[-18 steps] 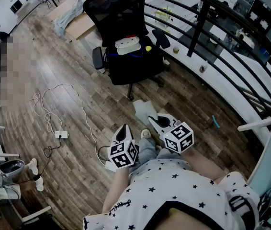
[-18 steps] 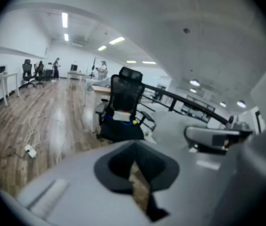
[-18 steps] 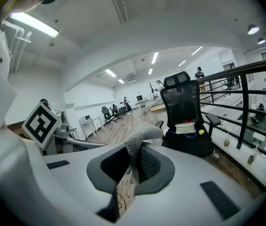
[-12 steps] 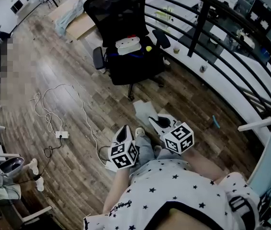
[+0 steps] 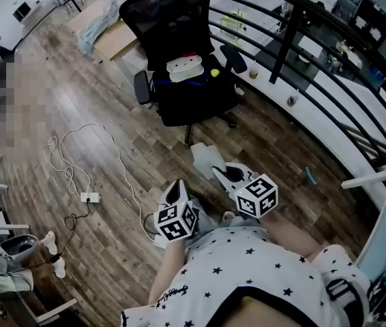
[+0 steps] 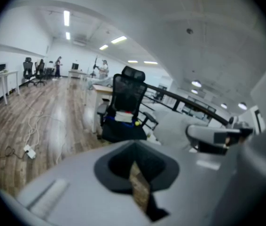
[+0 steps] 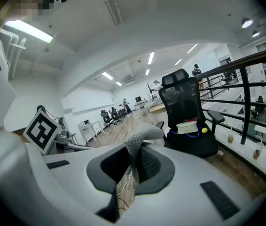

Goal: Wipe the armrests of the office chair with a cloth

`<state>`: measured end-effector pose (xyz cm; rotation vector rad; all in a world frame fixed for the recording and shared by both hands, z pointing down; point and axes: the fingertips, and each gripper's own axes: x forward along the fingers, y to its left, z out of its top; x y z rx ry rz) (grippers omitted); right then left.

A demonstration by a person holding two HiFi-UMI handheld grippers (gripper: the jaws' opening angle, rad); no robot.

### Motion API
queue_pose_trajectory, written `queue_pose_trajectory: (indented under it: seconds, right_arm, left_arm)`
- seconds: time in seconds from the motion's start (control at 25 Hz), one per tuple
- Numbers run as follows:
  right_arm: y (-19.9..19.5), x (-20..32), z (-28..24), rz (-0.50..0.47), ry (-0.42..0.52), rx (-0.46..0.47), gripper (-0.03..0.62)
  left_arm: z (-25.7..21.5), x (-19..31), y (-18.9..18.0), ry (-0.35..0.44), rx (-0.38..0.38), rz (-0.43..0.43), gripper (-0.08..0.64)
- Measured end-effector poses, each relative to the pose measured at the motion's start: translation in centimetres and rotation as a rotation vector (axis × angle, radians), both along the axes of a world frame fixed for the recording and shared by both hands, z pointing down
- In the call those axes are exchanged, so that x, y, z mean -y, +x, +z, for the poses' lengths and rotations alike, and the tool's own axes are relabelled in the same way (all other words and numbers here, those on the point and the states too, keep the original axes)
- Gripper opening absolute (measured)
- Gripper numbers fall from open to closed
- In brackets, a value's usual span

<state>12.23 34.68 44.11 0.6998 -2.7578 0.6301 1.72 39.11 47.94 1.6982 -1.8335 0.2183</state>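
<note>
Right gripper point(image 5: 217, 172) clamped on cloth point(image 5: 205, 157): fold pinched between jaws, rest droops toward floor point(image 5: 97, 101). Left gripper point(image 5: 174, 184) just beside it, jaws almost together, only sliver of floor between, seemingly empty. Chair point(image 5: 186, 94) well ahead, near railing point(image 5: 295, 19). Armrests point(image 5: 142, 87) well apart from cloth. White object point(image 5: 183, 67) and yellow ball point(image 5: 213, 72) on seat.
</note>
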Motion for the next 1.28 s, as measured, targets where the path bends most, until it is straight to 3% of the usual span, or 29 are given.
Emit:
queue_pose_trajectory:
  seconds: [0.64, 1.28]
  right_arm:
    - [-12.3, 11.5, -0.6, 0.088, 0.030, 0.011, 0.028]
    - [-23.4, 18.7, 0.5, 0.132, 0.001, -0.052, 0.029]
  left_arm:
    - [0.0, 11.9, -13.2, 0.022, 0.014, 0.060, 0.006]
    - [1.7, 18.5, -24.0, -0.023, -0.032, 0.127, 0.006]
